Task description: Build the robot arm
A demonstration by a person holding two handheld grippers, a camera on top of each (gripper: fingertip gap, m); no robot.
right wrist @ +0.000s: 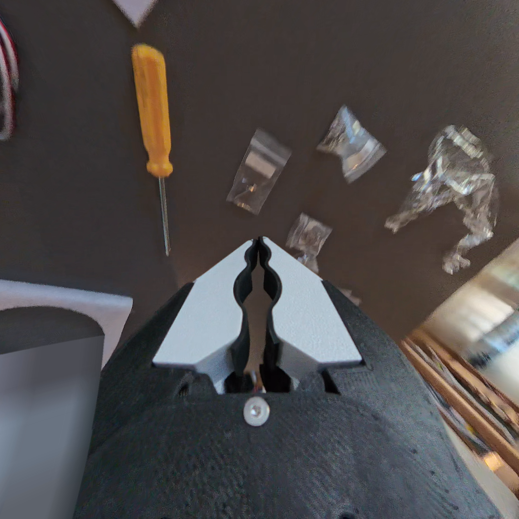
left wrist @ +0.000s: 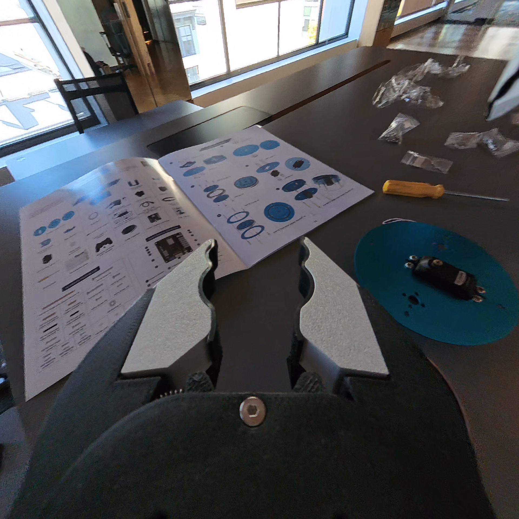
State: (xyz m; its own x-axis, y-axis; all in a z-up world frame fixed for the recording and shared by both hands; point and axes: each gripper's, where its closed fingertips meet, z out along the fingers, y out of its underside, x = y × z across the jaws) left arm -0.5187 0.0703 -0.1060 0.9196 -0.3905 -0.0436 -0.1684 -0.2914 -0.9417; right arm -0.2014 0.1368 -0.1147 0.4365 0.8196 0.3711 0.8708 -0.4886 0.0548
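The yellow-handled screwdriver [right wrist: 153, 112] is seen lying on the dark counter [right wrist: 309, 70], tip toward the pinched-together, empty right claw [right wrist: 258, 238]; small clear plastic bags [right wrist: 258, 171], somewhat blurred, are scattered beside. The left claw [left wrist: 257, 247] is spread wide, empty, over an open white booklet [left wrist: 140, 224].

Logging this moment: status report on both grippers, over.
Left gripper open, empty, over booklet edge. Right gripper shut, empty, near screwdriver and small bag.

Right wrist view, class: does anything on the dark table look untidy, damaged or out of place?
Only the crumpled clear plastic wrapper at the right, torn open and bunched beside three small flat bags. The yellow-handled screwdriver lies flat and whole. Nothing is spilled. The right gripper is shut and empty.
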